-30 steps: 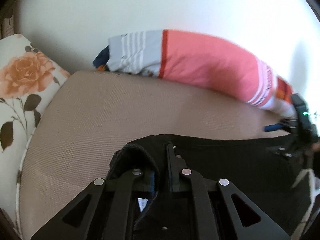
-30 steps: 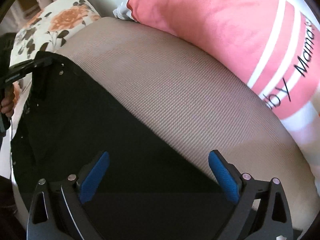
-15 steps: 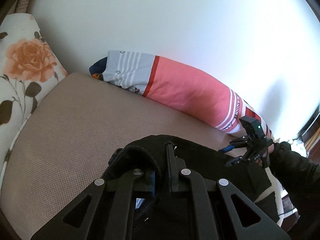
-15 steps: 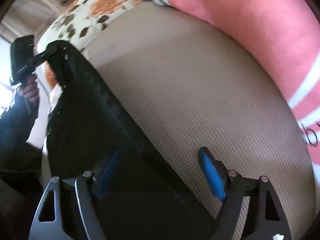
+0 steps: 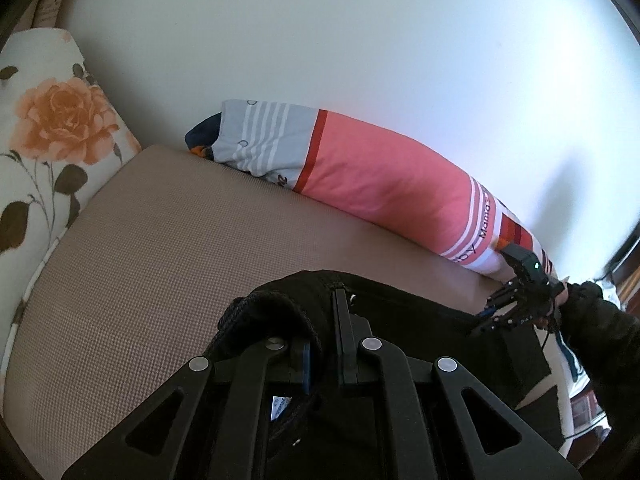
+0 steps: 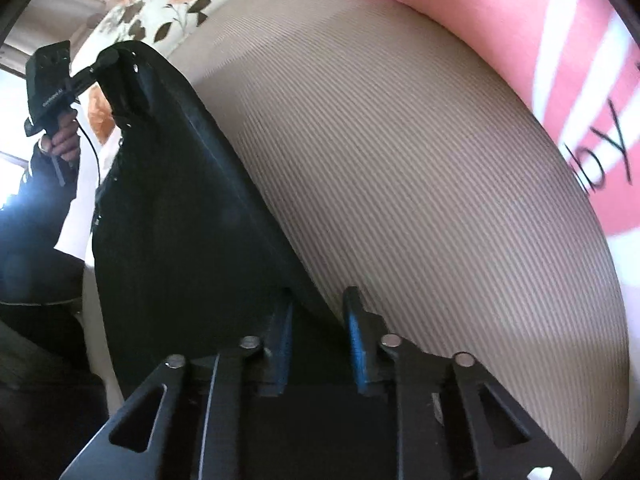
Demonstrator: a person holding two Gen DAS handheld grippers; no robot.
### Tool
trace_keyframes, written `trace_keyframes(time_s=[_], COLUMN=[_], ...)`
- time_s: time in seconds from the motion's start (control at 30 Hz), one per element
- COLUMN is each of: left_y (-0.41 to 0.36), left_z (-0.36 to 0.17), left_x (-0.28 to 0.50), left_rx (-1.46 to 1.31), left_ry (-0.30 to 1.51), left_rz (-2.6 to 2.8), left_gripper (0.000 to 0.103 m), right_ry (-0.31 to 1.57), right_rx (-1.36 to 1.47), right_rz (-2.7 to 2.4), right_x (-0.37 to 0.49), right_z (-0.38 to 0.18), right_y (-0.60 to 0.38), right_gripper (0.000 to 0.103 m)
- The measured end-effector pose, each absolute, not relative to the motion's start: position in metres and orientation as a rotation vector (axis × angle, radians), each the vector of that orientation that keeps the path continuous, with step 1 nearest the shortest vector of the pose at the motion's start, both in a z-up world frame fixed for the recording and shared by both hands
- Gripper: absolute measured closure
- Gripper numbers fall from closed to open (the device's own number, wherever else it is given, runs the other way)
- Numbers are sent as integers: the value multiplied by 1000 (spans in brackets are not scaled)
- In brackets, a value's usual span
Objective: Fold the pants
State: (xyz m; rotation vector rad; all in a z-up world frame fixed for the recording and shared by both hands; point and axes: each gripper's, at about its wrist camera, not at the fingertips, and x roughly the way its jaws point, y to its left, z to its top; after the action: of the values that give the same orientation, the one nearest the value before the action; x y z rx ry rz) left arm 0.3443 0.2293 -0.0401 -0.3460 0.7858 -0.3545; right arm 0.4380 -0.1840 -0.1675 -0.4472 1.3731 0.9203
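The black pants (image 5: 404, 320) lie stretched over a tan ribbed cushion (image 5: 168, 264). My left gripper (image 5: 322, 344) is shut on the thick waistband, which is bunched and lifted around its fingers. In the right wrist view the pants (image 6: 180, 220) run from that left gripper (image 6: 105, 59), held by a hand (image 6: 62, 142) at the upper left, down to my right gripper (image 6: 319, 307). The right gripper's jaws are closing on the pants' far edge, and the blue pads (image 6: 356, 332) meet the cloth. The left wrist view shows the right gripper (image 5: 494, 314) at the far right.
A long pink bolster (image 5: 384, 184) with grey and white striped ends lies along the white wall (image 5: 360, 40) behind the cushion. A floral pillow (image 5: 52, 132) sits at the left. A dark sleeve (image 5: 600, 320) comes in from the right edge.
The right gripper's jaws went from wide open to nearly together around the pants' edge, and it tipped down toward the cushion. The left gripper rose a little with the waistband still in it.
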Motion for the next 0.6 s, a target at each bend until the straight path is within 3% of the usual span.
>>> trace_keyframes(time_s=[0.27, 0.6], left_y=[224, 232], left_z=[-45, -29], left_x=[346, 325], left_rx=[-295, -223], left_ry=[800, 784], left_rz=[-344, -395], left_gripper=[94, 94], right_ry=[1243, 904], right_rx=[-541, -515], right_rz=[744, 429], right_x=[407, 280], right_z=[-164, -100], right_y=[-177, -172], right_gripper=[95, 97])
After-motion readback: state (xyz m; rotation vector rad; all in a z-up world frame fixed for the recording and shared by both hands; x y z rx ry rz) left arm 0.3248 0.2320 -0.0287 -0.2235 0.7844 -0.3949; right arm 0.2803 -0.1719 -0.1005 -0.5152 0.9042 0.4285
